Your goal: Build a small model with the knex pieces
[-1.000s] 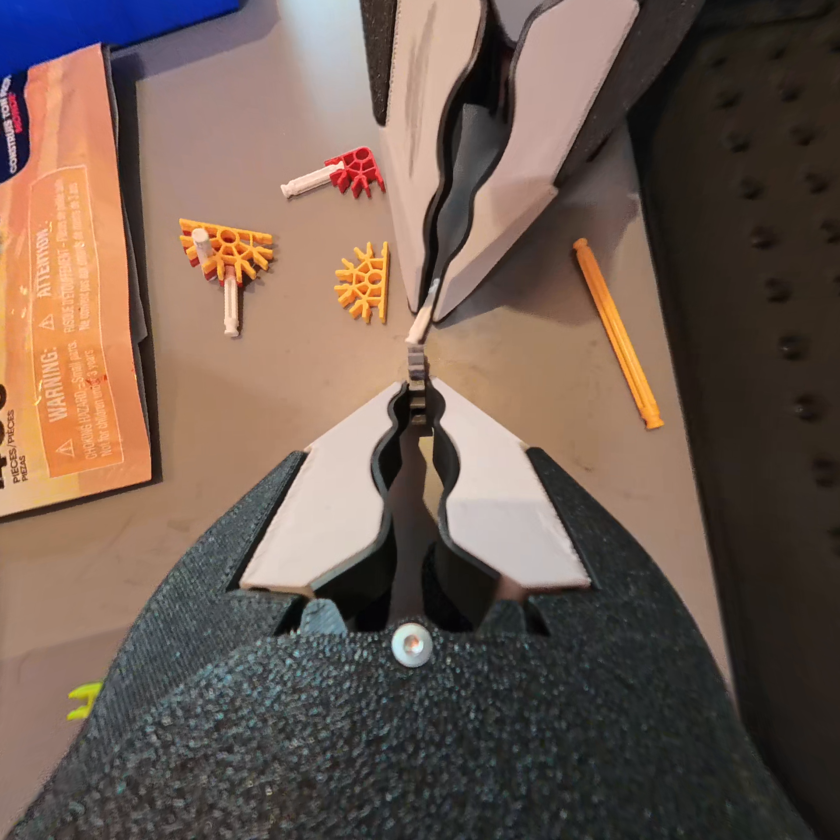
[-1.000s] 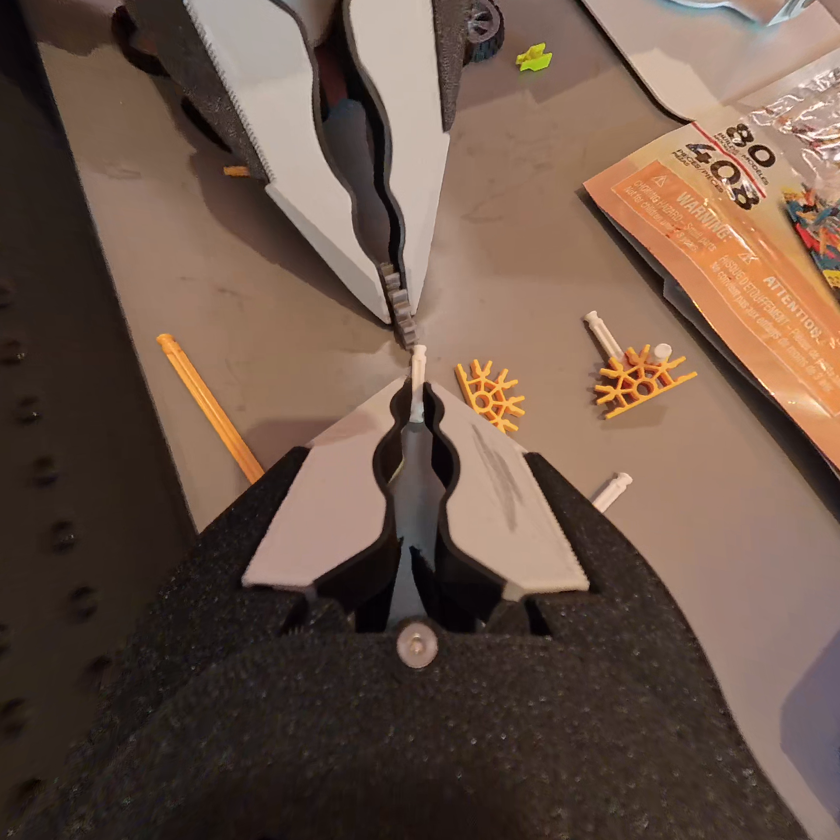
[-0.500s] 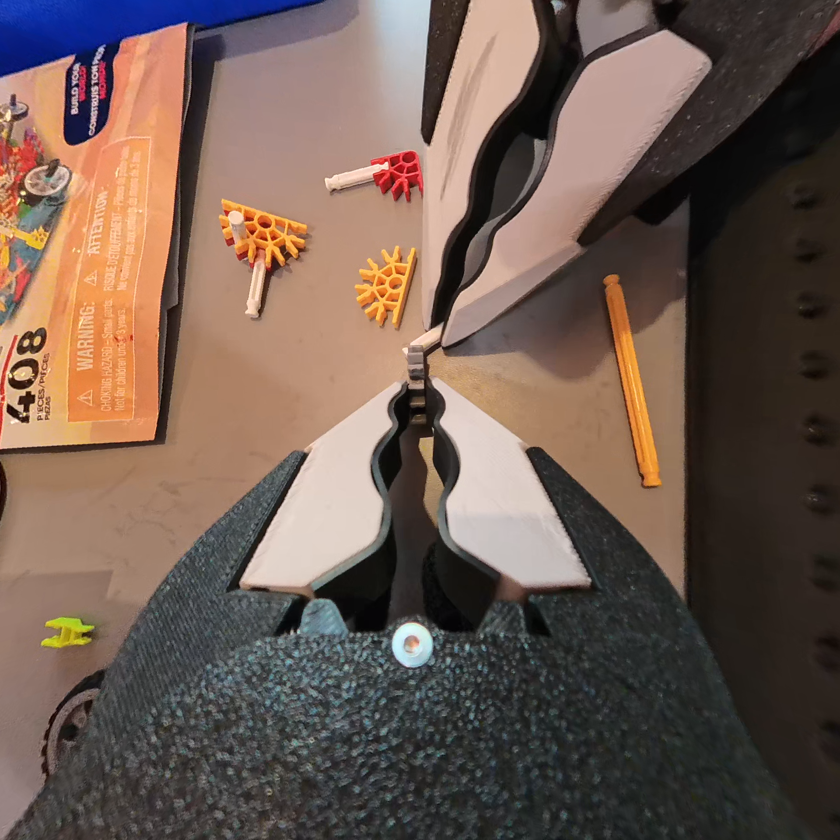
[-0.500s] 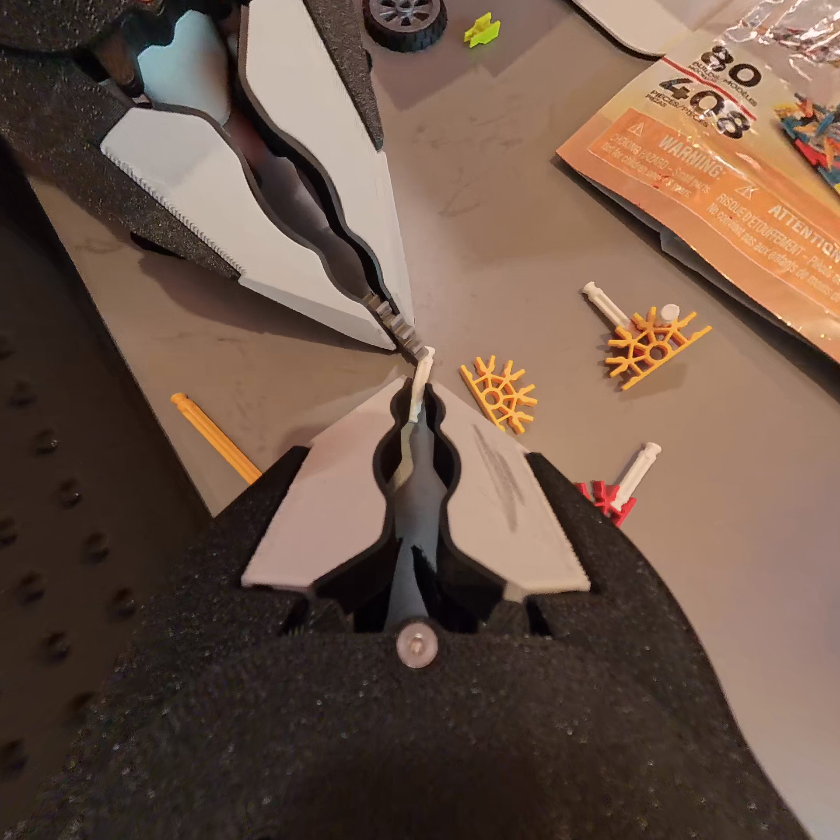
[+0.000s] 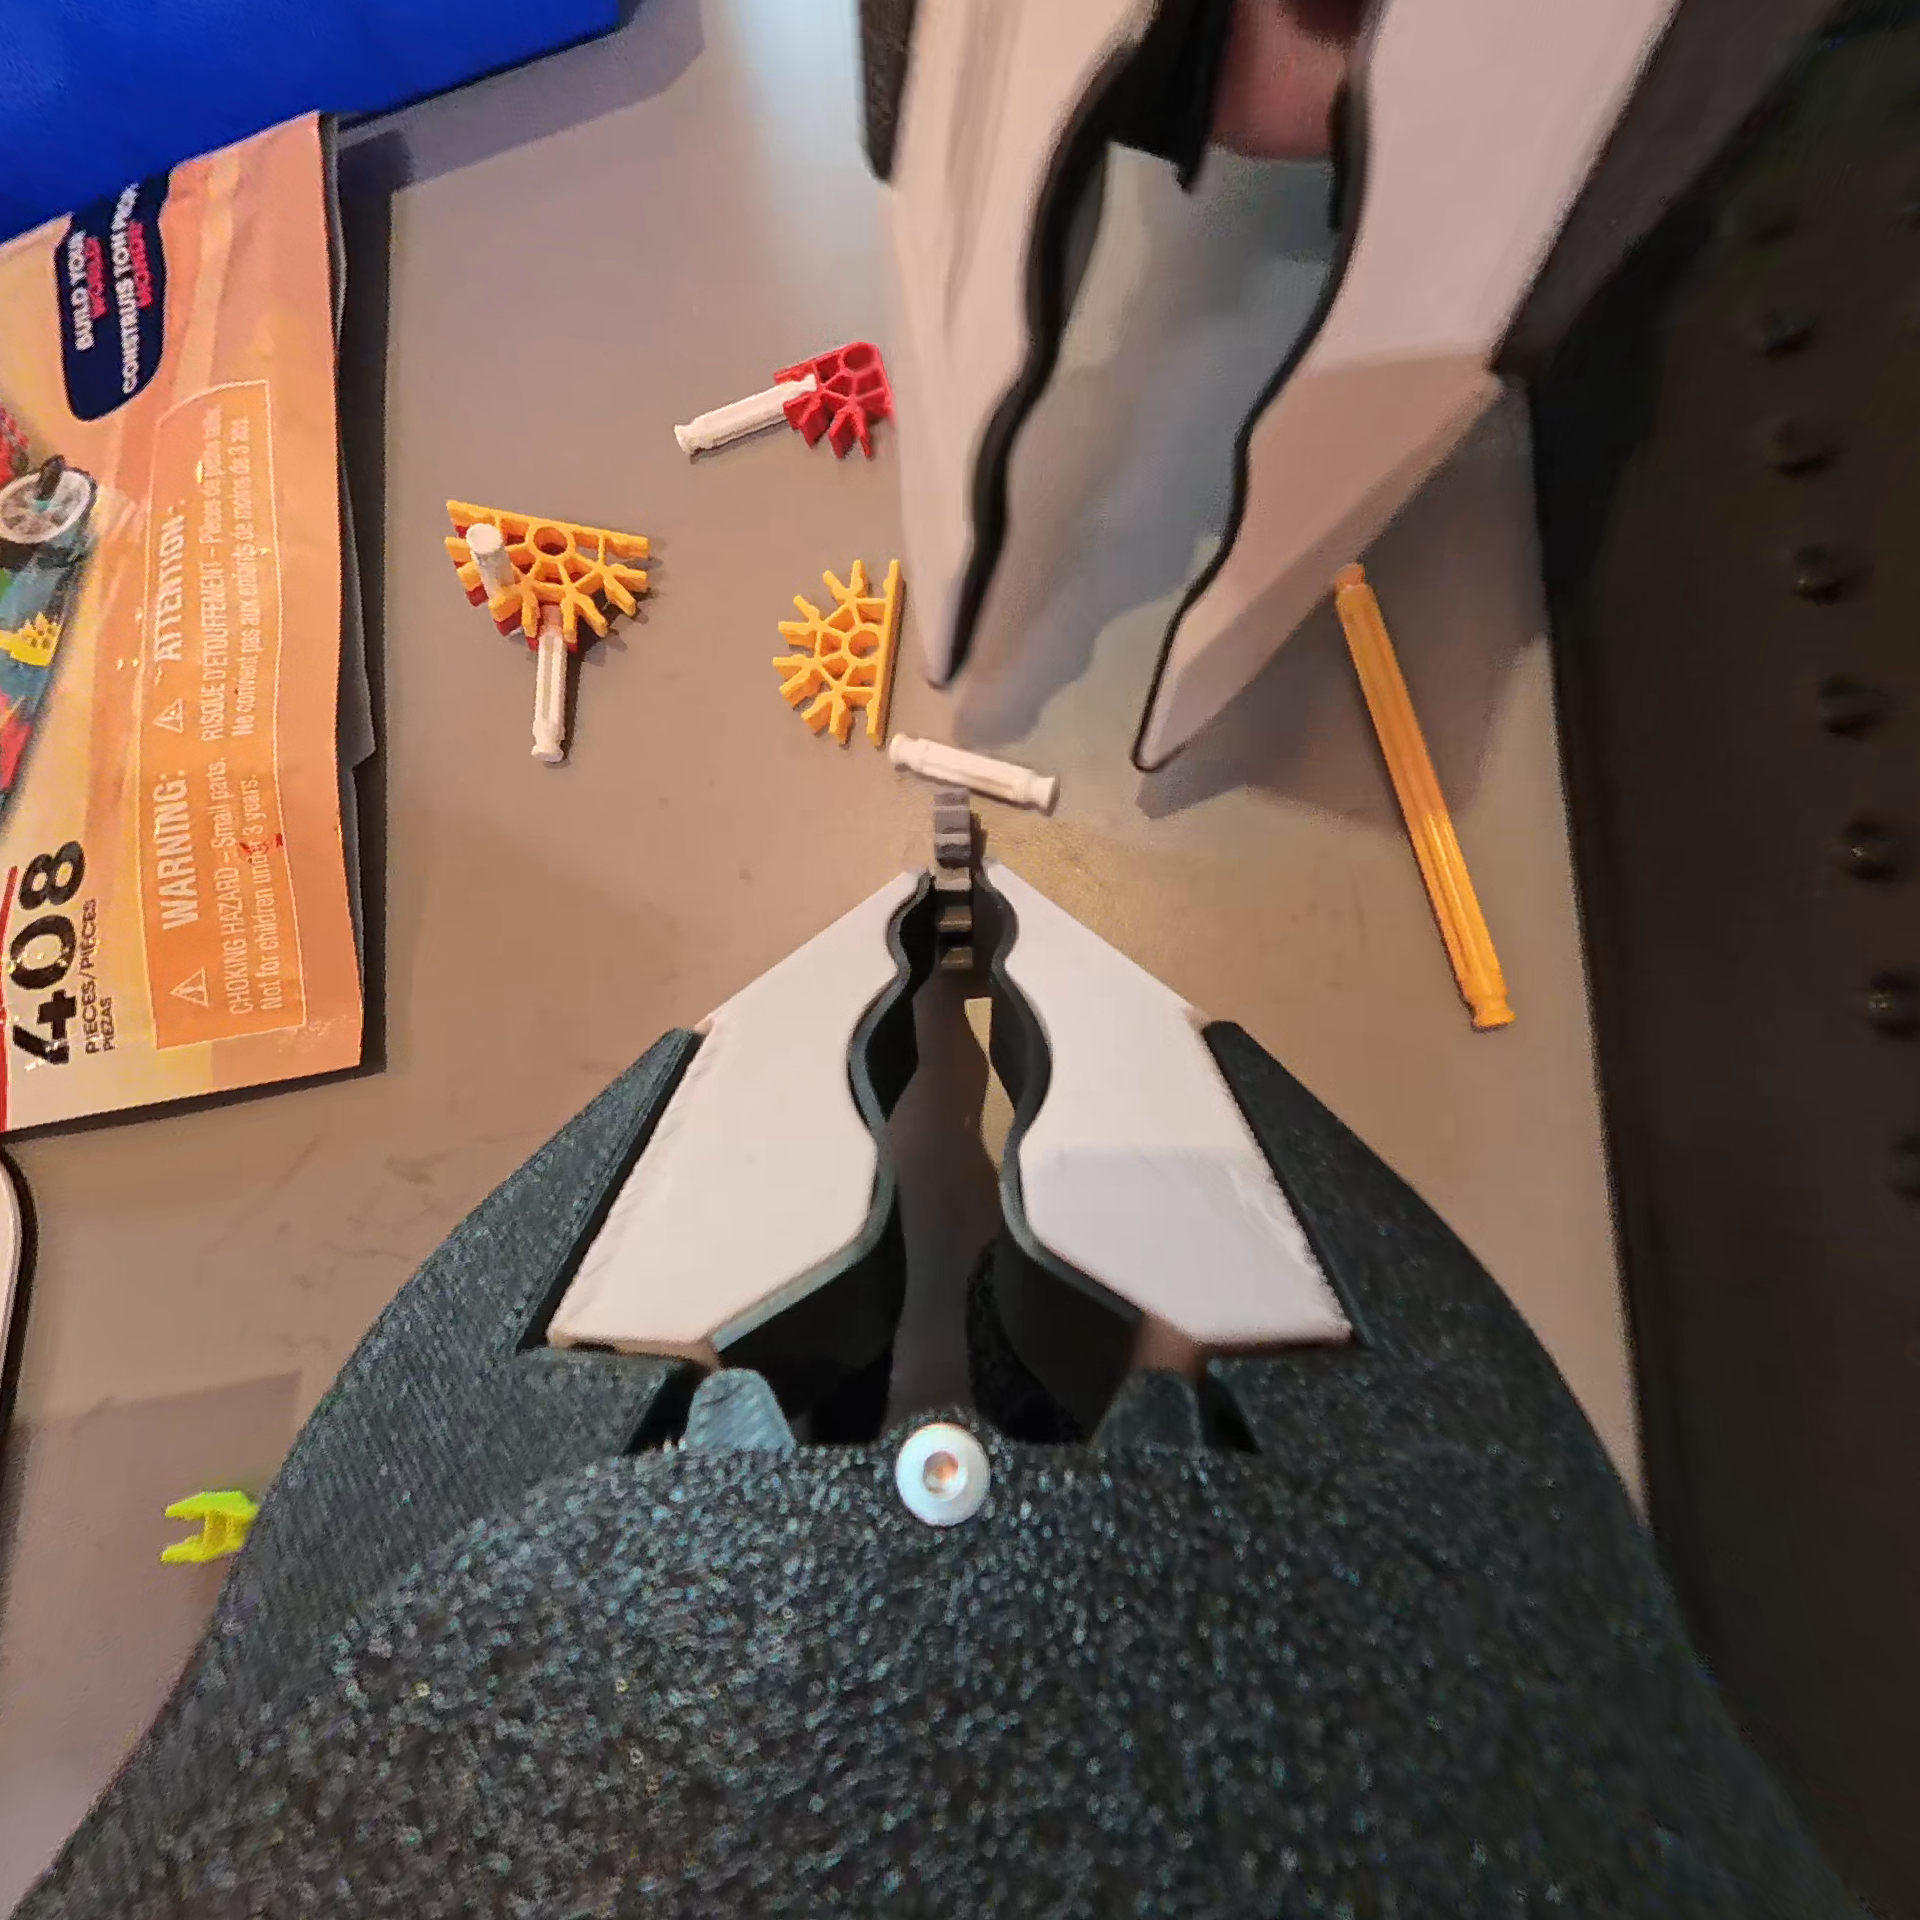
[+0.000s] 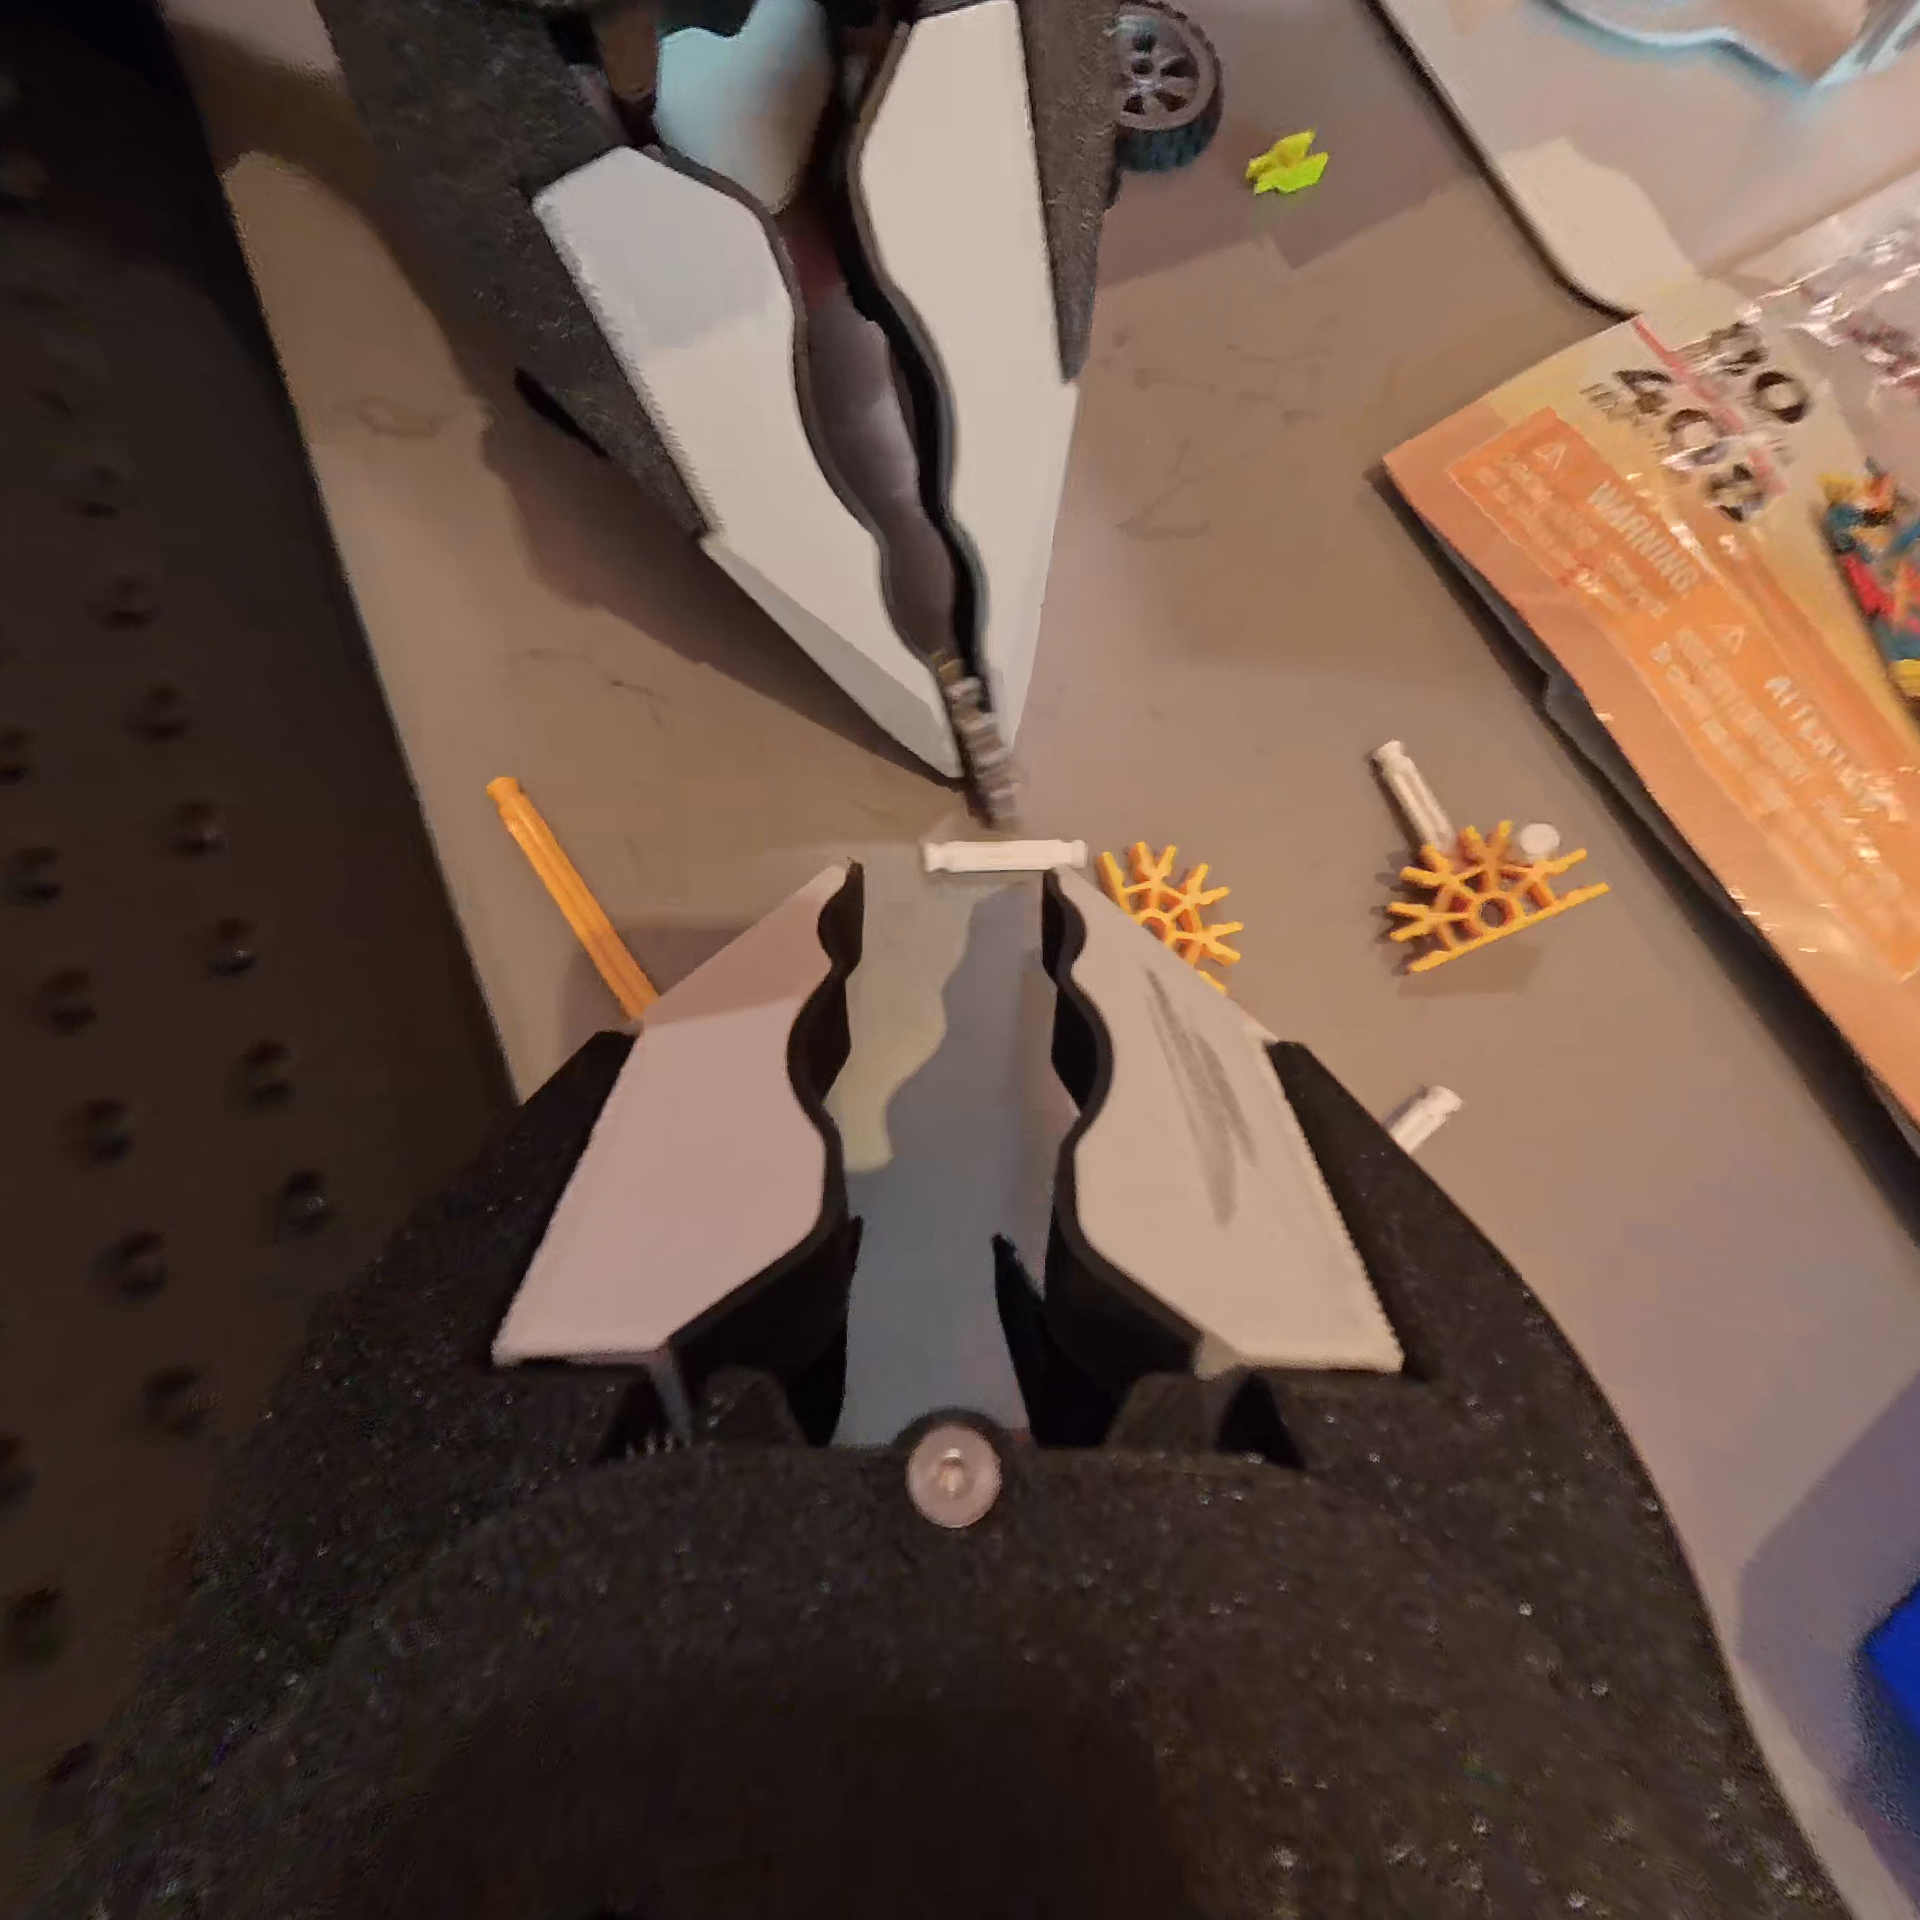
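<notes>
My left gripper (image 5: 954, 883) is shut on a small grey toothed connector (image 5: 951, 831), which sticks out past its tips. A short white rod (image 5: 974, 771) lies crosswise right at the connector's tip; I cannot tell whether they are joined. My right gripper (image 6: 951, 883) is open and empty, its tips just behind the white rod (image 6: 1003, 855). In the left wrist view the right gripper (image 5: 1039, 717) stands open above the rod. In the right wrist view the left gripper (image 6: 982, 769) points down at the rod with the grey connector (image 6: 985, 764) in it.
On the grey table (image 5: 623, 935) lie a yellow half-round connector (image 5: 842, 652), a yellow and red connector with white rods (image 5: 545, 571), a red connector with a rod (image 5: 831, 400), a long orange rod (image 5: 1418, 800), an orange package (image 5: 177, 675), a green clip (image 5: 208, 1538) and a wheel (image 6: 1164, 88). A black dimpled mat (image 5: 1745, 935) borders the table. Less than 4 cm separates the two grippers' tips. The right tips stand about 5 cm off the long orange rod (image 5: 1418, 800). The right camera catches it too, in the right wrist view (image 6: 605, 936).
My right gripper has opened and let go of the white rod, which now lies crosswise at the grey connector's tip. The left gripper still holds the connector.
</notes>
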{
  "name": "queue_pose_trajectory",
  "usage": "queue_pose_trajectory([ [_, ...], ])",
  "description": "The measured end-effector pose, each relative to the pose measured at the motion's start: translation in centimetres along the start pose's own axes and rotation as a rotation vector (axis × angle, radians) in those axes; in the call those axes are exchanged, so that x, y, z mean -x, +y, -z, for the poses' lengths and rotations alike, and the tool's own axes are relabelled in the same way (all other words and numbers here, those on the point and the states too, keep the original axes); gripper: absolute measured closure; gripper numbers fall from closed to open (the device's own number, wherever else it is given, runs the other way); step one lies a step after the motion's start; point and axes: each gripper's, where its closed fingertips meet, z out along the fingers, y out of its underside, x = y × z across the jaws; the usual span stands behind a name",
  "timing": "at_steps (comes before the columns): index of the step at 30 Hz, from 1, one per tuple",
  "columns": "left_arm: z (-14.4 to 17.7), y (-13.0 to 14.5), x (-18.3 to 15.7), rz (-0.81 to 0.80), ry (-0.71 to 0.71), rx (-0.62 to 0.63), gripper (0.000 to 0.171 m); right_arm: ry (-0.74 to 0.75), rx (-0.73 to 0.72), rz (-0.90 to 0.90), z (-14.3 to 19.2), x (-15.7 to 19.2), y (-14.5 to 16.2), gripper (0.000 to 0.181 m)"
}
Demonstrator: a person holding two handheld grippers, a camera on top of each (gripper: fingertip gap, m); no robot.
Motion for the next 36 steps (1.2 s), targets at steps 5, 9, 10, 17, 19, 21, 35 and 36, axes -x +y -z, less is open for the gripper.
queue_pose_trajectory([
  [5, 0.1, 0.0, -0.4, -0.044, 0.058, -0.01, 0.167, -0.028, 0.011, 0.006, -0.7, -0.3, 0.3, 0.143],
  [9, 0.2, 0.1, -0.6, -0.055, 0.101, -0.024, 0.167, -0.042, 0.002, -0.011, -1.2, -0.6, 0.5, 0.142],
  [10, 0.2, 0.1, -0.6, -0.059, 0.108, -0.024, 0.166, -0.035, -0.005, -0.006, -1.2, -0.8, 0.4, 0.142],
  [17, 0.2, 0.1, -0.6, -0.093, 0.147, -0.023, 0.166, -0.094, -0.025, -0.028, -1.5, -1.0, 0.4, 0.149],
  [19, 0.2, 0.1, -0.6, -0.098, 0.159, -0.022, 0.166, -0.115, -0.026, -0.022, -1.5, -1.0, 0.4, 0.149],
  [21, 0.2, 0.1, -0.6, -0.101, 0.172, -0.024, 0.166, -0.127, -0.029, 0.002, -1.4, -1.0, 0.5, 0.149],
  [35, 0.1, 0.0, -0.5, -0.13, 0.179, -0.036, 0.166, -0.171, -0.058, 0.107, -1.6, 0.0, 0.0, 0.149],
  [36, 0.1, 0.0, -0.5, -0.127, 0.18, -0.035, 0.166, -0.174, -0.056, 0.109, -1.7, 0.1, 0.0, 0.149],
])
